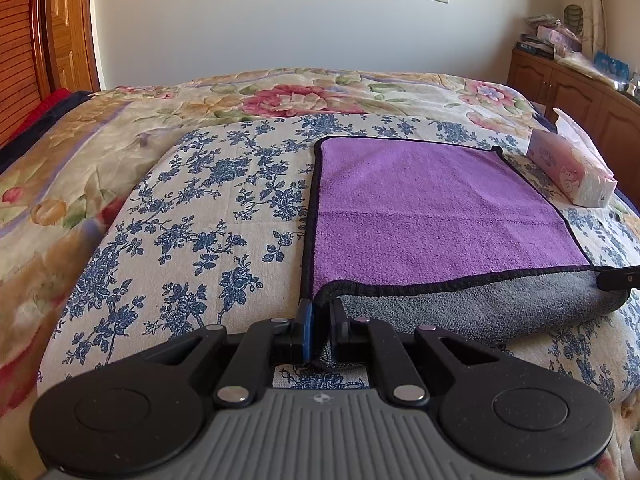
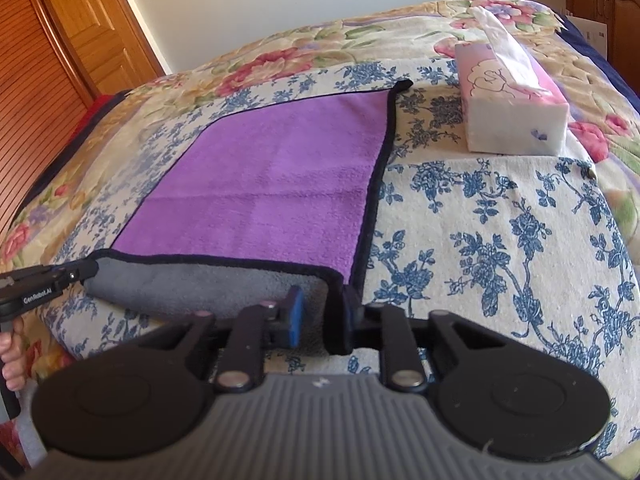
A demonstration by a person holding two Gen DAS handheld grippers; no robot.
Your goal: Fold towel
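Sunlit white wall (image 1: 280,20), wooden door (image 1: 68,28), wooden cabinet (image 1: 580,96).

Both wrist views face low, close across towel (image 1: 440,208).

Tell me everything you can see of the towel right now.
The towel is plush, purple on top, grey underneath, with dark piping. It lies flat on the blue-floral cover, its near edge curled up showing grey. The left claw and right claw each pinch a near corner.
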